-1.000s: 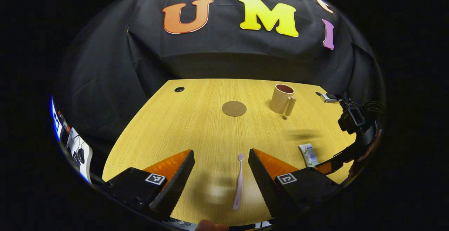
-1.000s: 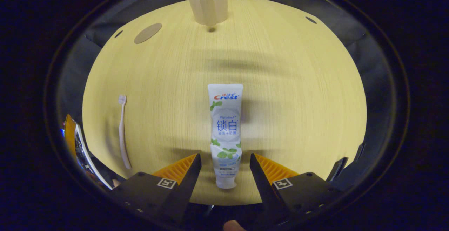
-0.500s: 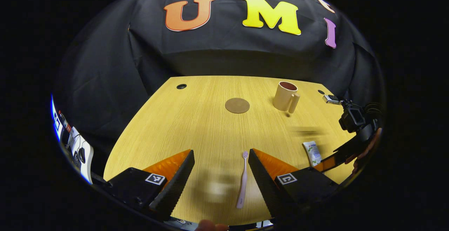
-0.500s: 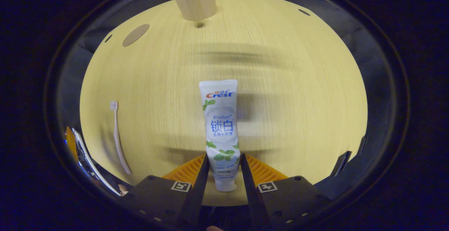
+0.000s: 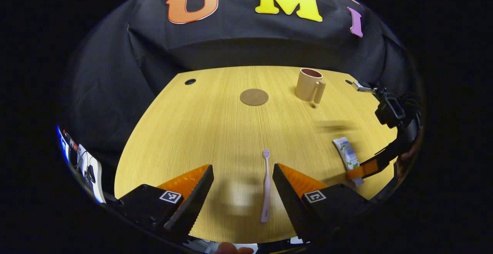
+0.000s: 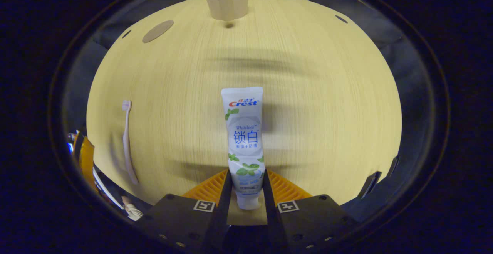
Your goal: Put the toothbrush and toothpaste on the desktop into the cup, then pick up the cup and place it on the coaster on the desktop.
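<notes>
Black cloth walls the booth behind a pale wood-grain desk (image 5: pixel 215 130) with small round holes near its far corners. Toward the far side stands the tan cup (image 5: pixel 307 85), upright, handle toward the camera in the right gripper view, with the round brown coaster (image 5: pixel 254 97) lying well apart to its left. The right gripper (image 6: pixel 246 192) has its jaws clamped on the cap end of the white toothpaste (image 6: pixel 243 138), which lies flat on the desk and points away toward the cup. The left gripper (image 5: pixel 242 192) holds its jaws wide apart, and the pink toothbrush (image 5: pixel 265 186) lies flat between them, close to the right jaw, bristle head pointing away.
</notes>
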